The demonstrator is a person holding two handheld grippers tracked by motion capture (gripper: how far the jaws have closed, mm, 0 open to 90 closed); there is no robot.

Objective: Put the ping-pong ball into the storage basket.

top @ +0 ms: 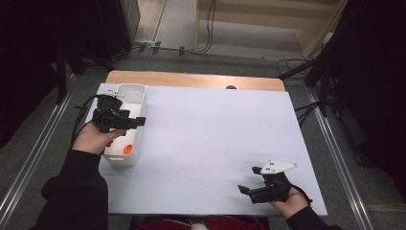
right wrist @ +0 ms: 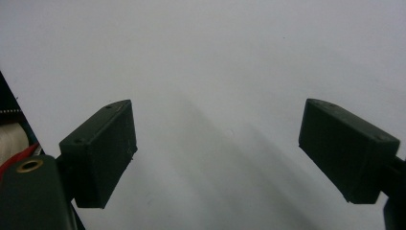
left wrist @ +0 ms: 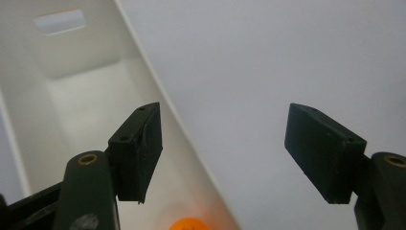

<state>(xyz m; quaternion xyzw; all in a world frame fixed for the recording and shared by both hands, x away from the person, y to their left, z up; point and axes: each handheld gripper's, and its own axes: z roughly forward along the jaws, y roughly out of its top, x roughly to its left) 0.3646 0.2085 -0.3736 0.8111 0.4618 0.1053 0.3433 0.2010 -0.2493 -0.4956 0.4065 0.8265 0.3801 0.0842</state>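
Observation:
A white oblong bin (top: 140,139) stands at the table's left edge, and an orange ball (top: 127,149) lies on its floor at the near end. My left gripper (top: 139,120) hovers over the bin's right wall, open with nothing between its pads. In the left gripper view the bin wall (left wrist: 191,158) runs between the jaws of the left gripper (left wrist: 225,143), one over the bin and one over the table, and the orange ball (left wrist: 189,224) peeks in at the bottom. My right gripper (top: 250,179) rests low at the near right, open and empty, and the right gripper (right wrist: 218,153) faces bare tabletop.
The white tabletop (top: 215,129) spreads between the two hands. A wooden strip (top: 191,79) runs along the far edge. Cables lie on the floor (top: 297,64) beyond the table. Red cloth (top: 163,224) shows at the near edge.

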